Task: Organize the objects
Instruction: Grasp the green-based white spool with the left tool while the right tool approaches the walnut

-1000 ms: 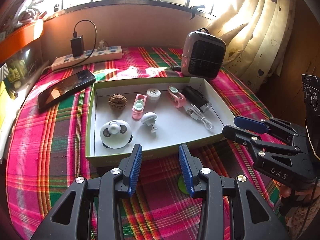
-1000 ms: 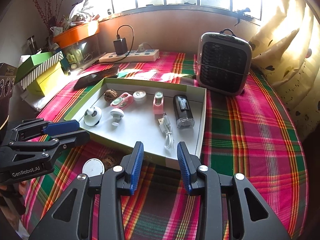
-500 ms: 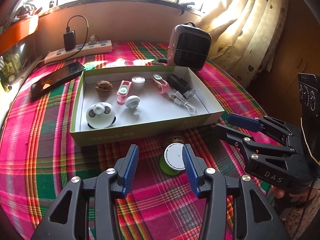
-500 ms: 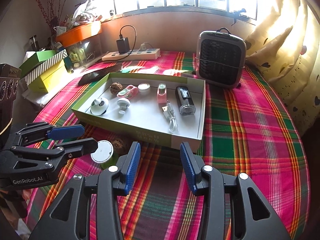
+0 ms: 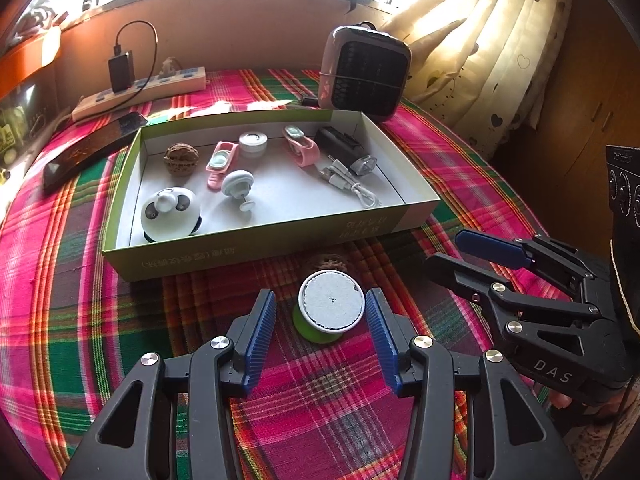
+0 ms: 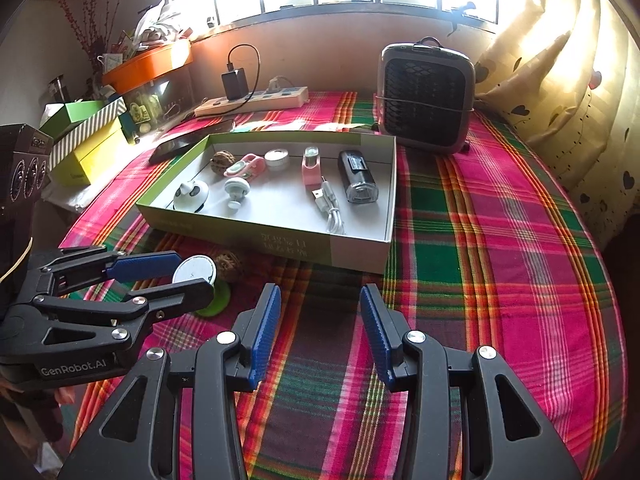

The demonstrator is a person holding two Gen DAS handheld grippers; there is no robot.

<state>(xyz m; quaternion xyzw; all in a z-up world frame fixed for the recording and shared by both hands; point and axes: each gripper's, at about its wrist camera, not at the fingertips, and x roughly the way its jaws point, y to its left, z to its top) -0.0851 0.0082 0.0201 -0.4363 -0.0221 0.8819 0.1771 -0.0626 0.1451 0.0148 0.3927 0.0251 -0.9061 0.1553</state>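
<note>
The view from the left tool (image 5: pixel 320 330) now takes in the whole box (image 5: pixel 256 246) from further back than a second ago, with a strip of plaid worktop (image 5: pixel 100 320) open in front of it. On that strip, outside the box, sit a white-topped puck (image 5: pixel 331 306) on a green base and, just behind it, a walnut (image 5: pixel 330 261) against the box wall. These look like the last things still to be put away.

The left tool's jaws have just been opening and now stand wide apart, with the puck framed between them near the tips; neither pad touches it. That reads as lining up for a grasp not yet made.

The right tool (image 6: pixel 320 334) has also just widened a little. Its jaws are apart and empty, over bare cloth beside the puck (image 6: pixel 195 270).
</note>
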